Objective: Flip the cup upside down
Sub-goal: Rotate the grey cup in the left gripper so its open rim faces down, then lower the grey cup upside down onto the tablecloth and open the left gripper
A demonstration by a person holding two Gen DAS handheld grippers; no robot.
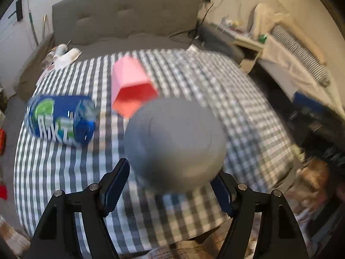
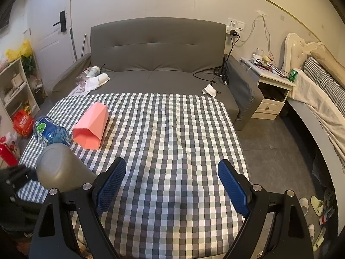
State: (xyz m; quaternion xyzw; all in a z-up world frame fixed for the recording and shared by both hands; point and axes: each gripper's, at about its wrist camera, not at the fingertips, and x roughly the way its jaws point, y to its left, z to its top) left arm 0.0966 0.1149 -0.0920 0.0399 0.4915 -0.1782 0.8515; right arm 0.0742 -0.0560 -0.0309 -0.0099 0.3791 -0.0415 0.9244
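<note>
Left tongs: your blue pads sit either side of the grey cup, apparently clamped on it, though the left wrist view is motion-blurred and pad contact isn't sharp. You're seeing the cup's rounded closed end, lifted off the checked bedcover. From the right wrist view the same grey cup hangs at the left edge above the cover, with the left tongs gripping it from the far left, mostly dark and hard to read. Right tongs: spread wide, nothing between the pads, hovering over the checked bedcover. Further out, a pink faceted container lies on its side with its mouth toward you, and a blue bottle lies just beside it on the left. Beyond them, the grey headboard.
</note>
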